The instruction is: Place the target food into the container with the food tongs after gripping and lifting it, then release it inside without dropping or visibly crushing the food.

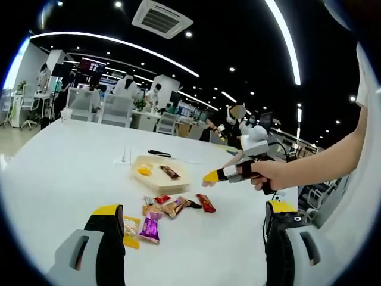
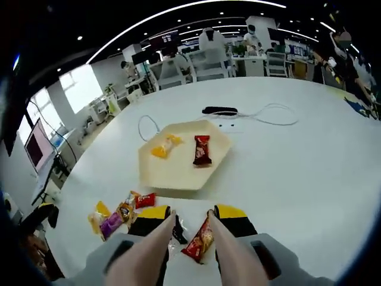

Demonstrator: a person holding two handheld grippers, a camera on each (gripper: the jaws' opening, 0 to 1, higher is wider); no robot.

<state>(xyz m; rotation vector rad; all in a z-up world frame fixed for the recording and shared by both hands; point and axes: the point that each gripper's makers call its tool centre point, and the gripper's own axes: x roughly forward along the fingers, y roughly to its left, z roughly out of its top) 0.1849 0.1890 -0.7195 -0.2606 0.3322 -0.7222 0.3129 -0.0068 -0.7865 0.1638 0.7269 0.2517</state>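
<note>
**Red snack packet between tong tips, short of tray**

Right claw (image 2: 190,221) is seen with two pale, smooth tong arms running forward along its black-and-yellow jaws. Tong tips (image 2: 209,215) are set narrowly apart, with the red foil snack packet (image 2: 199,241) lying between and just under them on the table (image 2: 297,161); a firm grip cannot be confirmed. Packet is glossy, crinkled, oblong, not visibly squashed.

Container is a flat, pale hexagonal tray (image 2: 178,170), matte, low-rimmed, toward the table's middle. Already inside: a dark red wrapped bar (image 2: 202,149) and a yellow twisted-wrap candy (image 2: 164,147), apart from each other.

A loose heap of shiny wrappers (image 2: 116,217), purple, yellow, red, is seen at the table's near edge, beside the red packet. A black object with a white cable (image 2: 220,111) lies beyond the tray.

Left claw (image 1: 193,229) is held wide open, nothing in it, above the near edge. Table top is white, smooth, rounded at the edge.
</note>
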